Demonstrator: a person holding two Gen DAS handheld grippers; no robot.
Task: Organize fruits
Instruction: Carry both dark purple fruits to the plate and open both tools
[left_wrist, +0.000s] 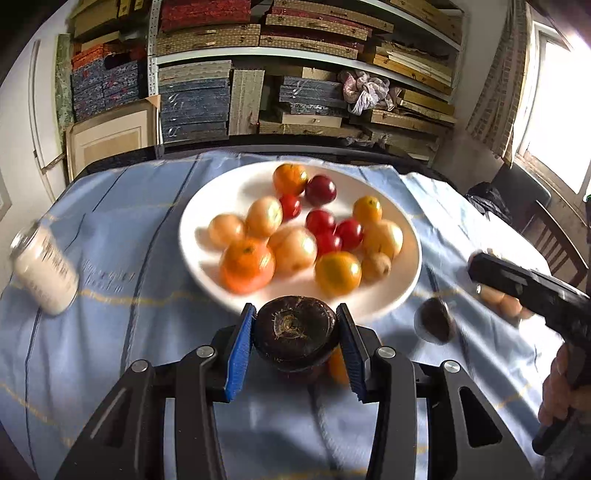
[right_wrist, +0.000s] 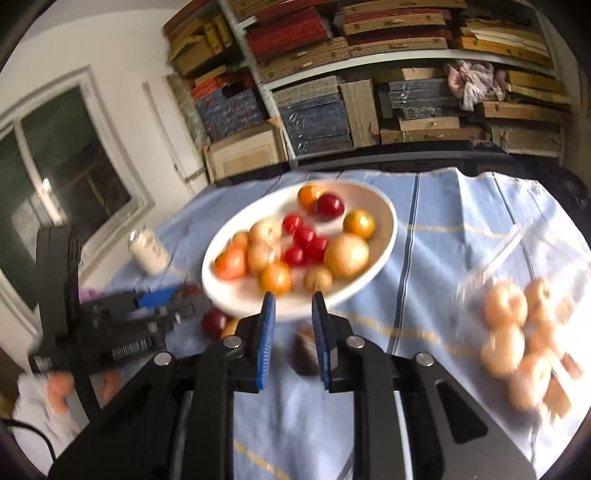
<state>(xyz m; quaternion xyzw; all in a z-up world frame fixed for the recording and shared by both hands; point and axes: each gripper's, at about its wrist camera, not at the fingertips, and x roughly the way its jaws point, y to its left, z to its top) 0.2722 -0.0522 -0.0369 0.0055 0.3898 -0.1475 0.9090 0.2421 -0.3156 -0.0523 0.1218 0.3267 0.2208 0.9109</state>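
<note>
A dark purple-brown round fruit (left_wrist: 295, 332) with a dried stalk scar on its top is pinched between the blue ribbed pads of the left gripper (left_wrist: 295, 308), above the cloth just near of the plate's near rim. Right under it a small orange fruit (left_wrist: 338, 365) lies on the cloth, partly hidden. A second dark brown fruit (left_wrist: 434, 325) lies on the cloth to the right, near the plate's near right edge. The right gripper (right_wrist: 292, 299) is above that spot, its blue pads drawn close together with only a narrow slit left and nothing pinched between them. A hand (left_wrist: 561, 387) grips its handle at the right edge.

The wide white round plate (left_wrist: 207, 206) holds a loose heap of orange citrus fruits, small red round fruits and pale yellow-peach fruits; motion blur hides finer detail. It stands on a light blue striped tablecloth (left_wrist: 129, 221). On the left a white cylindrical can (left_wrist: 44, 269) looks tilted. On the right a clear plastic container (right_wrist: 517, 332) holds more pale peach fruits. Beyond the far edge, shelves (left_wrist: 295, 59) are packed with stacked flat boxes
</note>
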